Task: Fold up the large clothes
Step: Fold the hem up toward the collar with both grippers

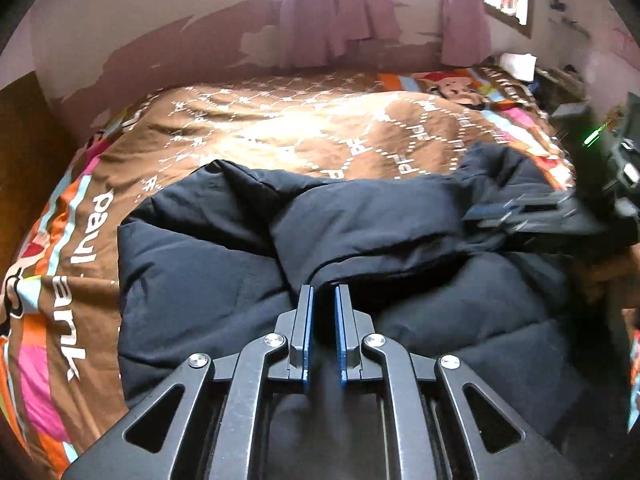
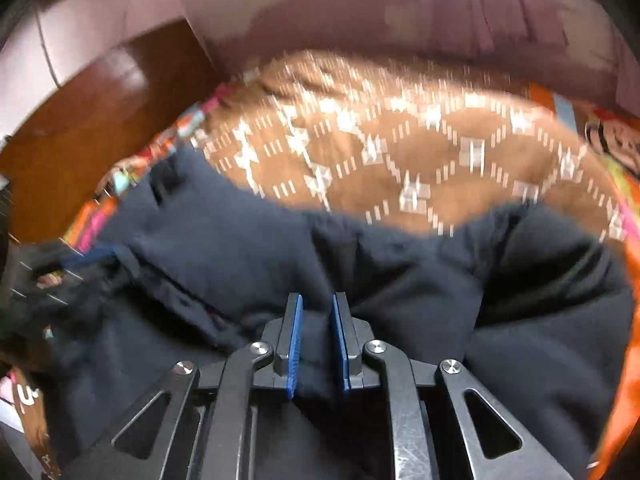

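A large dark navy padded jacket lies bunched on the bed, one layer folded over across its middle. My left gripper points down at the near edge of that fold, its blue pads close together with dark cloth pinched between them. My right gripper shows blurred at the jacket's right side. In the right wrist view the jacket fills the lower half, and the right gripper has a tuck of dark fabric filling the narrow gap between its pads. The picture is smeared by motion.
The bed carries a brown patterned cover with bright striped borders and white lettering. Pink curtains hang at the far wall under a window. A brown wooden panel stands beside the bed. Clutter lies at the bed's far right corner.
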Action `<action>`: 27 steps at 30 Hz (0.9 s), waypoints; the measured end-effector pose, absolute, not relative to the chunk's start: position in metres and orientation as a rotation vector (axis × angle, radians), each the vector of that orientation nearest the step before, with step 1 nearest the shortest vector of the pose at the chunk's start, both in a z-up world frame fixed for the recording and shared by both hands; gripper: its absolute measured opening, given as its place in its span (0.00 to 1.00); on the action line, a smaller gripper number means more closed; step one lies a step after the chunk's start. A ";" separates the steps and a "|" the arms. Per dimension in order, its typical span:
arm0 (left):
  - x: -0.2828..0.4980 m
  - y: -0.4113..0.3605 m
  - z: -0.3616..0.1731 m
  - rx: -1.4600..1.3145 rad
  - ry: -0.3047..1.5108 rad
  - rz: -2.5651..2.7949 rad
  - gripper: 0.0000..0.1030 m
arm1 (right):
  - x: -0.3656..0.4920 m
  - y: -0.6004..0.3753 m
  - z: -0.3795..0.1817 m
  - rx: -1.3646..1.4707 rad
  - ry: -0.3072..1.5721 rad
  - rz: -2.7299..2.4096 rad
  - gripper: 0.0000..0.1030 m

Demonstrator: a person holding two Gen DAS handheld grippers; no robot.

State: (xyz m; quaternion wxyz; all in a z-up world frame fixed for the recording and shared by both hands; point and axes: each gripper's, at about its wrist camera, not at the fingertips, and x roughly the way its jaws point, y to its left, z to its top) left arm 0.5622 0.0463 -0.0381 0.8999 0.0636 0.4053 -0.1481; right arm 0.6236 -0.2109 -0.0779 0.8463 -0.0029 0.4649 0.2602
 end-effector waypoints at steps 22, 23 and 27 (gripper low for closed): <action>0.680 -0.014 -0.118 0.246 1.096 -0.291 0.01 | 0.659 -0.202 -0.120 -0.116 1.153 0.458 0.00; 0.678 -0.011 -0.118 0.244 1.090 -0.289 0.01 | 0.657 -0.201 -0.121 -0.128 1.141 0.449 0.00; 0.660 -0.003 -0.110 0.204 1.007 -0.308 0.01 | 0.643 -0.207 -0.108 -0.092 1.080 0.455 0.01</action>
